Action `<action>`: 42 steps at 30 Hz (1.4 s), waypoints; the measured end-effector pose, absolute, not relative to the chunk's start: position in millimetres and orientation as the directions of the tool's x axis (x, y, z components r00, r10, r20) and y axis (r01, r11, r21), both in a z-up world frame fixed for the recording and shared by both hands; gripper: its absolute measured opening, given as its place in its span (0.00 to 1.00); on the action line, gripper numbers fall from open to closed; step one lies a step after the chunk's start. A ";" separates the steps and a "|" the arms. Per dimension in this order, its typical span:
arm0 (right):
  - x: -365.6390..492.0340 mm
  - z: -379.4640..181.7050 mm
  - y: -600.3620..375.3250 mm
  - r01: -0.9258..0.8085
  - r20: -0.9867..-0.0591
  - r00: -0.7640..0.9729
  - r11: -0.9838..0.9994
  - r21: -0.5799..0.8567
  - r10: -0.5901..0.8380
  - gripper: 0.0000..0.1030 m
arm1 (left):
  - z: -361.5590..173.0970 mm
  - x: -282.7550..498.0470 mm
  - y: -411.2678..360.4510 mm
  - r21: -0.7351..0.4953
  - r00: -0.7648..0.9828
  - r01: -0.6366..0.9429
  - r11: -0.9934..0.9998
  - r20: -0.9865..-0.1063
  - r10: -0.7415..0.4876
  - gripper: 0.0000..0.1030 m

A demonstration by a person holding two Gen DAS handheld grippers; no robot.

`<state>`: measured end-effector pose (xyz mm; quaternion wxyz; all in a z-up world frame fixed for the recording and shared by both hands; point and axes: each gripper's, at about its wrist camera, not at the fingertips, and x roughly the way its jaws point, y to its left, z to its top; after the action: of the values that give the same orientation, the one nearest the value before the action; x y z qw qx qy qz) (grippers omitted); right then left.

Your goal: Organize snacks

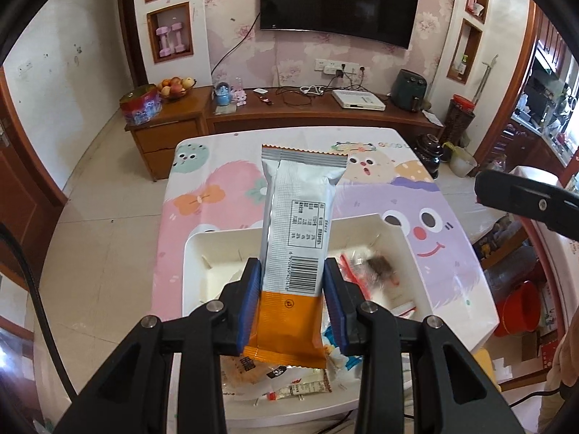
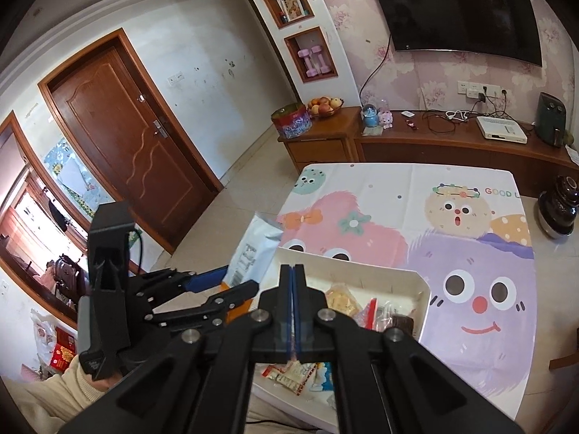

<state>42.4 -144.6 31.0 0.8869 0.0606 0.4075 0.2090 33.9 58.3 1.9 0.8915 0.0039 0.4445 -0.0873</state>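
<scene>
Snack packet [image 1: 295, 238] | above white tray [image 1: 405, 233], clamped in left tongs [image 1: 291, 298] | light, crinkly, slippery foil; grip flat lower body, gentle pressure | right tongs [image 2: 293, 311] clenched, holding nothing

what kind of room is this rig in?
Most likely a home living room: a wall-mounted TV above a low wooden media cabinet, a fruit bowl on it, and a table with a cartoon tablecloth.

The snack bar wrapper [image 1: 295, 224] is glossy silver-and-orange foil; the white tray [image 1: 405, 238] smooth plastic; the cartoon tablecloth [image 2: 470, 253] smooth, slightly sheened; the door [image 2: 137, 144] varnished wood.
</scene>
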 end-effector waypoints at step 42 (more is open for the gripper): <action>-18.5 -8.8 -161.7 -0.092 -0.654 0.751 0.995 0.032 0.090 0.50 | -1.9 0.4 32.1 -0.059 0.678 0.007 0.998 -0.734 -0.049 0.99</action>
<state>-18.5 -161.7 -8.8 0.9357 -0.0011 0.3495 0.0487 0.4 32.1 -1.9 0.9155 -0.0257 0.4012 -0.0152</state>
